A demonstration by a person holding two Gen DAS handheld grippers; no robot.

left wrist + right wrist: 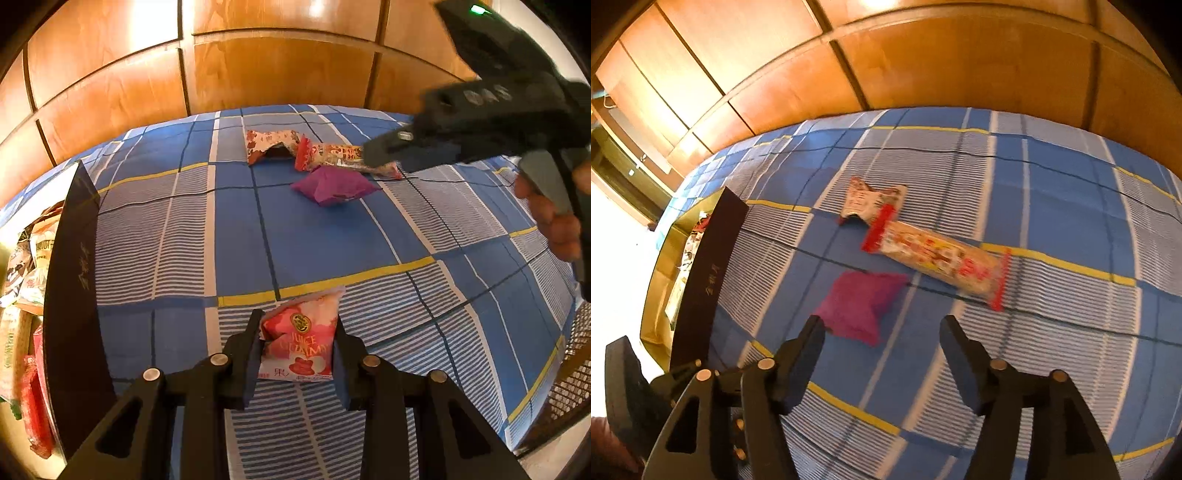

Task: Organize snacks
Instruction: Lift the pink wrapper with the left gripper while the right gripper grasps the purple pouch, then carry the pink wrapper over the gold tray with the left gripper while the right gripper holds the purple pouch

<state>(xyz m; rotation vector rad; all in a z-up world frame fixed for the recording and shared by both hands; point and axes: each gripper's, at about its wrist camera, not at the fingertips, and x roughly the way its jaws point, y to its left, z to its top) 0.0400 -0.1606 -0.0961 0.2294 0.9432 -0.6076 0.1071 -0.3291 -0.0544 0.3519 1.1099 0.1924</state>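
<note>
Left claw [298, 345]: low in the middle of its view, squeezed onto the gummy bag [301, 341]. The bag sticks up between both fingers.
Right claw [882, 341]: fingers wide apart, holding nothing.
Purple bag [862, 306]: on the blue cloth [1052, 177], just above the right claw's left finger, not between the fingers.
Long pack [938, 256]: middle of the picture, higher than the claw, apart from it.
Red-white bag [870, 201]: touching the long pack's upper left end.
Box [74, 295]: left edge, with snacks inside.
</note>
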